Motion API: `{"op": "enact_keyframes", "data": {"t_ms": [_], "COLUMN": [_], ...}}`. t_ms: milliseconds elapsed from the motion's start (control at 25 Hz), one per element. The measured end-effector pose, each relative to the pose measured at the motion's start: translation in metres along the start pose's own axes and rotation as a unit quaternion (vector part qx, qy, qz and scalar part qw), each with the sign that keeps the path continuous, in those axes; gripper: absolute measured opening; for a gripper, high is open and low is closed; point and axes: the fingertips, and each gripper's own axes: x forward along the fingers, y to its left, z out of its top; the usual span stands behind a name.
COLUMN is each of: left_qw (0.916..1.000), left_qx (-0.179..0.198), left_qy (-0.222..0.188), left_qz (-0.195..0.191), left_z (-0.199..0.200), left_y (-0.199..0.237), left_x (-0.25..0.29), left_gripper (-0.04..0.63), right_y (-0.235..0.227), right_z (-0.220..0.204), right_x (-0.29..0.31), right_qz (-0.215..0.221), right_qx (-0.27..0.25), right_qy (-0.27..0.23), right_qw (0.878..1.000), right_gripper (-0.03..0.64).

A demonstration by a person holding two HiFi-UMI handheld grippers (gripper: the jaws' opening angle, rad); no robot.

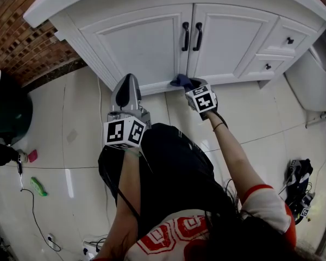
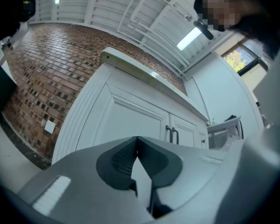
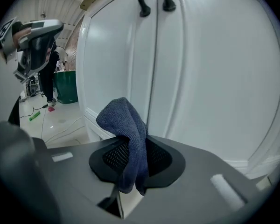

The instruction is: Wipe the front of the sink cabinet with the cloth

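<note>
The right gripper (image 3: pixel 130 160) grips the blue cloth (image 3: pixel 126 129) between its jaws, low before the sink cabinet (image 1: pixel 146 42) — near the door seam. The left gripper (image 2: pixel 137 148) hangs apart from the cabinet, jaws pressed together, empty.

A dark blue cloth (image 3: pixel 127 127), a white cabinet (image 1: pixel 144 43) with black handles (image 1: pixel 185 36) — and a mottled red-brown brick wall (image 1: pixel 15 39).

Readable text: none in any view.
Left marker cube (image 1: pixel 124 133), on the left gripper (image 1: pixel 126 78): black-and-white square code patterns, with no letters or digits.
Right marker cube (image 1: pixel 201 99), on the right gripper (image 1: pixel 189 84): the same kind of pattern, nothing legible.
Shirt print (image 1: pixel 182 227): rounded red-and-white shapes like large characters, foreshortened and partly hidden; cannot be read.
</note>
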Motion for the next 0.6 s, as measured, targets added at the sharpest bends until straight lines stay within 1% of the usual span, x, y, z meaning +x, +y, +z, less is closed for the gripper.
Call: {"op": "enact_keyframes", "data": {"t_ms": [40, 80, 160, 200, 280, 400, 480, 600], "left_qw": [1.0, 0.9999, 0.9992, 0.9985, 0.9969, 0.9932, 0.9914, 0.9921], "left_qx": [-0.005, 0.001, 0.035, 0.052, 0.073, 0.096, 0.102, 0.097], "left_qy": [-0.001, 0.001, 0.013, 0.018, 0.022, 0.03, 0.04, 0.038], "left_qz": [0.009, 0.014, 0.012, 0.005, -0.018, -0.059, -0.071, -0.07], "left_z": [0.0, -0.002, -0.005, -0.007, -0.006, -0.011, -0.02, -0.024], "left_y": [0.003, 0.004, 0.001, -0.003, -0.015, -0.037, -0.045, -0.051], "left_x": [0.001, 0.003, 0.008, 0.011, 0.018, 0.029, 0.035, 0.044], "left_gripper": [0.0, 0.0, 0.0, 0.0, 0.0, 0.0, 0.0, 0.0], "right_y": [-0.004, -0.005, -0.008, -0.01, -0.022, -0.052, -0.072, -0.094], "right_z": [0.001, 0.003, 0.012, 0.02, 0.039, 0.074, 0.102, 0.151], "right_x": [-0.005, -0.011, -0.03, -0.041, -0.067, -0.113, -0.147, -0.192], "right_qz": [0.001, 0.004, 0.014, 0.017, 0.015, 0.004, -0.006, -0.022], "right_qx": [0.006, 0.011, 0.017, 0.018, 0.032, 0.084, 0.104, 0.1], "right_qy": [-0.002, -0.007, -0.024, -0.035, -0.06, -0.1, -0.135, -0.196], "right_qw": [1.0, 1.0, 0.999, 0.999, 0.998, 0.991, 0.985, 0.975], "right_gripper": [0.081, 0.081, 0.081, 0.081, 0.081, 0.081, 0.081, 0.081]}}
